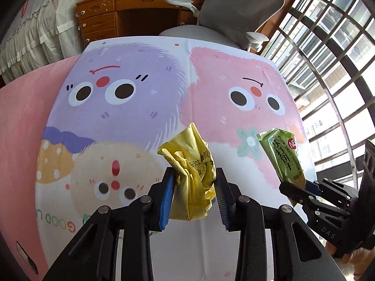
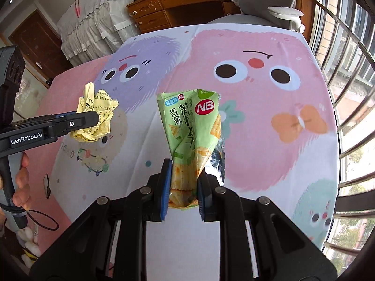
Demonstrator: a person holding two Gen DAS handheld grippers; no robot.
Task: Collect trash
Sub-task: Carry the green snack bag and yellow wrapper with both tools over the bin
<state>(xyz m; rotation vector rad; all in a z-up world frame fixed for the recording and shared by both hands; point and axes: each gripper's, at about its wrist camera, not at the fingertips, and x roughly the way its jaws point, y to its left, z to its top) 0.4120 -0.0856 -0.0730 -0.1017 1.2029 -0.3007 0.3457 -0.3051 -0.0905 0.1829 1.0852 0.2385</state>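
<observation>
A crumpled yellow wrapper (image 1: 189, 164) with printed text sticks up between the blue pads of my left gripper (image 1: 195, 175), which is shut on it above the cartoon tablecloth (image 1: 131, 107). The same yellow wrapper (image 2: 96, 117) shows in the right wrist view at the left, clamped by the left gripper (image 2: 93, 119). My right gripper (image 2: 184, 171) is shut on the lower end of a green cracker packet (image 2: 192, 126) marked NB, held upright. In the left wrist view that green packet (image 1: 284, 157) rises from the right gripper (image 1: 295, 187) at the right edge.
The table wears a cloth printed with purple and pink furry faces. A grey office chair (image 1: 236, 9) stands behind its far edge, with a wooden desk (image 1: 131, 11) beyond. Barred windows (image 1: 332, 53) run along the right. A hand (image 2: 21, 182) grips the left tool's handle.
</observation>
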